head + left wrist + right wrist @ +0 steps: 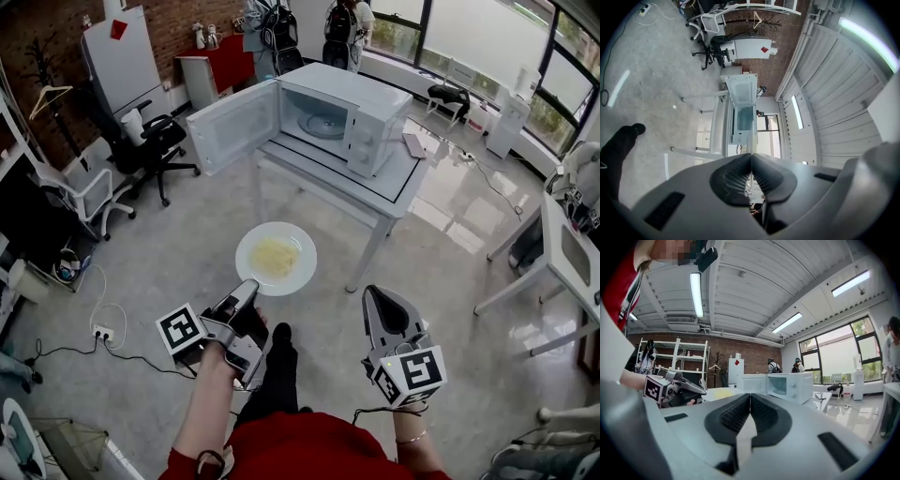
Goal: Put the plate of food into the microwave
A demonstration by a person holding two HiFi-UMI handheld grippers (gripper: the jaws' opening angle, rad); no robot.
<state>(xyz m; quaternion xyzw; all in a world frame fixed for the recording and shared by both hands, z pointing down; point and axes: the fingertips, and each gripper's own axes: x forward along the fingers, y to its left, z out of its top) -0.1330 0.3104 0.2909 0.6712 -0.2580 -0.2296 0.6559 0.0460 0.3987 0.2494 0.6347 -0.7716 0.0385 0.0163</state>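
Observation:
A white plate with pale yellow food hangs level over the floor, and my left gripper is shut on its near rim. In the left gripper view the pads pinch the plate's thin edge. The white microwave stands on a table ahead with its door swung open to the left and its inside bare. My right gripper floats to the right of the plate, shut and holding nothing. The right gripper view shows the plate and the microwave ahead.
The microwave rests on a white table with thin legs. Office chairs stand at the left, and another table at the right. A power strip with its cable lies on the floor. People stand at the back.

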